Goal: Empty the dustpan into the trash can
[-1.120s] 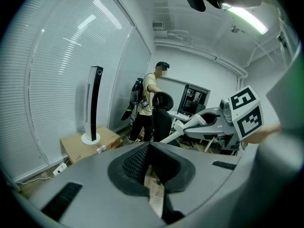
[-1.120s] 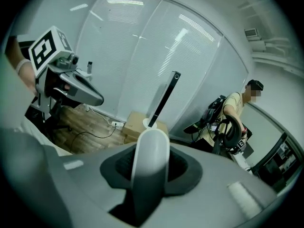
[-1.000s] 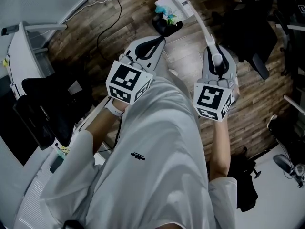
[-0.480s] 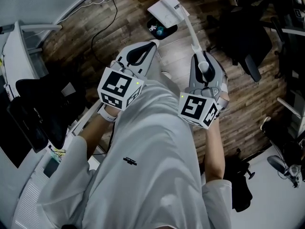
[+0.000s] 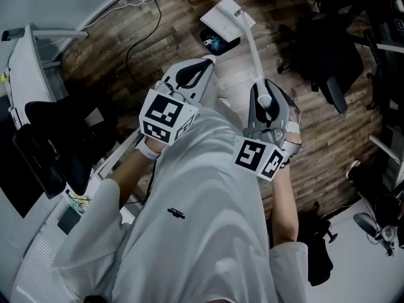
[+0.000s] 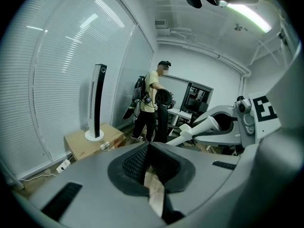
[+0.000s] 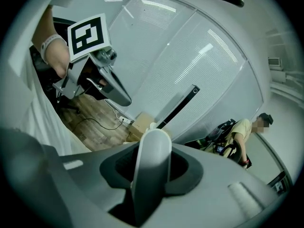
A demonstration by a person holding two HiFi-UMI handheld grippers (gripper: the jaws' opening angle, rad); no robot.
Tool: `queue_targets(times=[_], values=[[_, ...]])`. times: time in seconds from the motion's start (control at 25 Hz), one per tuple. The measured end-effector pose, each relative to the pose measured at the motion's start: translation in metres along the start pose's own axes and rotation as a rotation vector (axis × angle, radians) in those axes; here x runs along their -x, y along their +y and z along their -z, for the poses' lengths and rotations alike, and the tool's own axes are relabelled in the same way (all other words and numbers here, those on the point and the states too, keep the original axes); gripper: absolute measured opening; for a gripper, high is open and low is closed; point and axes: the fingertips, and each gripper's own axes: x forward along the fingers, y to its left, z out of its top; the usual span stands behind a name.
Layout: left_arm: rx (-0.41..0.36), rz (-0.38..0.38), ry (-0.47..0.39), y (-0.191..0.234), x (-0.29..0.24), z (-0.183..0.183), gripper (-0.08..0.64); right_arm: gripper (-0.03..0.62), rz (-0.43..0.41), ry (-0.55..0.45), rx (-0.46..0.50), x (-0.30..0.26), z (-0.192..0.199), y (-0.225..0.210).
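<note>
Over trash can (image 5: 222, 43), dustpan (image 5: 225, 14) (in right gripper (image 5: 264, 93))

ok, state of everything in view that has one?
dustpan: held up by its long handle, pan tilted at the trash can's far edge; contents can't be seen
trash can: upright on the floor, open top, litter inside
right gripper: shut on the dustpan's handle
left gripper: shut, empty

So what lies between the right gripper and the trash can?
The dustpan's long white handle: clamped in the right gripper, it runs up to the pan beside the trash can. The head view shows it.
</note>
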Motion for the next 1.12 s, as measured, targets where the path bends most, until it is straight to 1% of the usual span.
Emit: queue_targets(times=[0.12, 0.24, 0.32, 0.4, 0.48, 0.56, 0.68, 0.8, 0.96, 1.12], values=[[-0.008, 0.036, 0.013, -0.003, -0.019, 0.016, 0.000, 0.123, -0.017, 0.002, -0.003, -0.004, 0.001, 0.002], [-0.079, 0.107, 0.051, -0.014, -0.044, 0.035, 0.000, 0.123, -0.035, 0.002, 0.010, -0.006, 0.001, 0.012], [-0.104, 0.166, 0.092, -0.024, -0.060, 0.048, 0.000, 0.123, -0.045, 0.003, 0.021, -0.007, 0.000, 0.018], [-0.103, 0.215, 0.114, -0.034, -0.073, 0.055, 0.000, 0.124, -0.052, 0.004, 0.028, -0.006, -0.002, 0.023], [-0.077, 0.251, 0.122, -0.041, -0.084, 0.059, 0.000, 0.123, -0.058, 0.002, 0.033, -0.005, -0.005, 0.027], [-0.045, 0.262, 0.115, -0.041, -0.093, 0.060, 0.000, 0.124, -0.060, -0.002, 0.029, -0.003, -0.006, 0.028], [-0.010, 0.252, 0.088, -0.037, -0.105, 0.045, 0.000, 0.124, -0.055, -0.007, 0.029, -0.001, -0.006, 0.022], [-0.039, 0.263, 0.084, -0.038, -0.111, 0.034, 0.000, 0.124, -0.036, -0.002, 0.020, -0.001, -0.005, 0.017], [-0.096, 0.273, 0.106, -0.035, -0.107, 0.040, 0.000, 0.124, -0.016, -0.012, 0.008, 0.000, -0.012, 0.008], [-0.125, 0.307, 0.130, -0.041, -0.108, 0.043, 0.000, 0.123, -0.009, -0.030, 0.010, 0.003, -0.019, -0.001]])
